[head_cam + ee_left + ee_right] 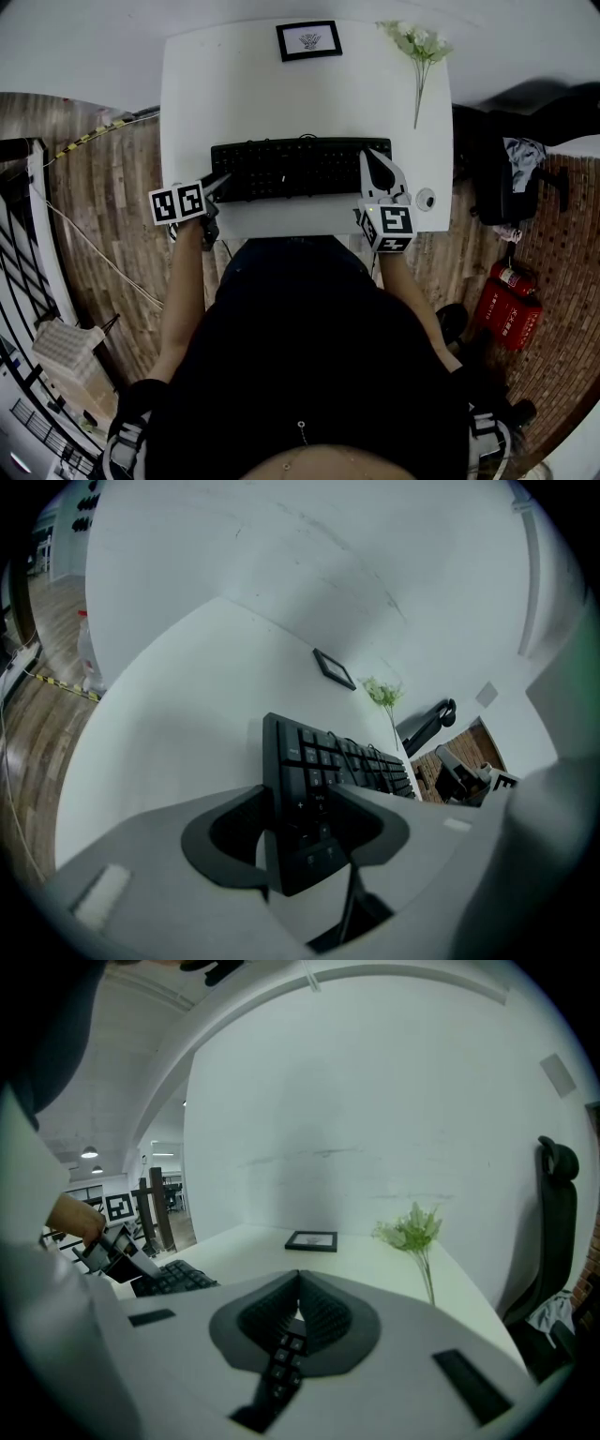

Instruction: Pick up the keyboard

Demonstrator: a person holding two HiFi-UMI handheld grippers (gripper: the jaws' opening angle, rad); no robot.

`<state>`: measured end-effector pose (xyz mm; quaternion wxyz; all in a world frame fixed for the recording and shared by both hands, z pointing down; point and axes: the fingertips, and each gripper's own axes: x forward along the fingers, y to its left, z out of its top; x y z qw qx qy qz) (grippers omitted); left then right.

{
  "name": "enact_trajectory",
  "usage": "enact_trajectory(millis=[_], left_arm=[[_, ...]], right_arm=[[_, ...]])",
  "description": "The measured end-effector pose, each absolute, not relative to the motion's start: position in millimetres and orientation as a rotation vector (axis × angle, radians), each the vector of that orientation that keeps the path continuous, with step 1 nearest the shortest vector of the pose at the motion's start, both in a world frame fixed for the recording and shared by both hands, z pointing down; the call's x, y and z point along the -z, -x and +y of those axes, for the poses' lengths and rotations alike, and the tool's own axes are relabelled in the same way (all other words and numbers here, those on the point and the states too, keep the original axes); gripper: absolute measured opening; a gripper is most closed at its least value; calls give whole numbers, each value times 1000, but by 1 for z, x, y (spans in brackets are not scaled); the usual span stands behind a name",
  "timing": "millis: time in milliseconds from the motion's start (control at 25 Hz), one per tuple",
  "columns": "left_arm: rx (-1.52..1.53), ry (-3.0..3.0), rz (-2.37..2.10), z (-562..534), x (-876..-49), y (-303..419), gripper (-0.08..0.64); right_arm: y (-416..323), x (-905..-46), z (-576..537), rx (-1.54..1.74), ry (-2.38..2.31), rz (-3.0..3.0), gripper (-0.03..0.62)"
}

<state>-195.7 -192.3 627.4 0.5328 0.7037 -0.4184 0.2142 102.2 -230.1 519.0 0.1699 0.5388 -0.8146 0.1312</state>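
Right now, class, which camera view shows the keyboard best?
The head view: the keyboard shows full length. The left gripper view shows one end between its jaws; the right gripper view only a few keys.

A white wall (375, 1101) rises beyond the right tongs (298, 1281); a black office chair (553, 1227) stands to their right. Wood-plank floor (112, 239) lies left of the left tongs (223, 180), under the white surface (234, 84).

A white worktop (244, 84) fills the upper middle of the head view. A black keyboard (291, 169) lies across its near part. A framed picture (308, 40) sits at the top edge, a flower sprig (419, 56) at upper right, and a small round object (426, 199) near the right edge.
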Motion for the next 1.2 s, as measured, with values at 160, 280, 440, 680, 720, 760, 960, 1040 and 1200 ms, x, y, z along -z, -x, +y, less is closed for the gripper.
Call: enact_trajectory(millis=[160, 280, 440, 680, 720, 760, 960, 1040, 1200], left_arm=[[-507, -1712, -1007, -195, -615, 195, 212], [-503, -1738, -1011, -198, -605, 194, 206], [-510, -1766, -1021, -201, -593, 194, 206], [-518, -1771, -1027, -198, -590, 195, 206], [-518, -1771, -1029, -198, -589, 195, 206], [-519, -1772, -1030, -198, -588, 196, 206], [-519, -1773, -1037, -200, -585, 195, 206], [-520, -1772, -1038, -201, -586, 194, 206], [-522, -1770, -1039, -202, -585, 193, 206]], right_arm=[[-119, -528, -226, -392, -1559, -2264, 12], [-140, -537, -225, -409, -1578, -2208, 11], [-175, -554, -225, -470, -1576, -2129, 12], [-219, -593, -218, -827, -1504, -2092, 96], [-219, -604, -214, -939, -1456, -2089, 159], [-218, -613, -210, -1052, -1411, -2080, 178], [-210, -632, -203, -1422, -1306, -2042, 234], [-207, -637, -202, -1450, -1279, -2017, 245], [-206, -644, -202, -1417, -1260, -1937, 250]])
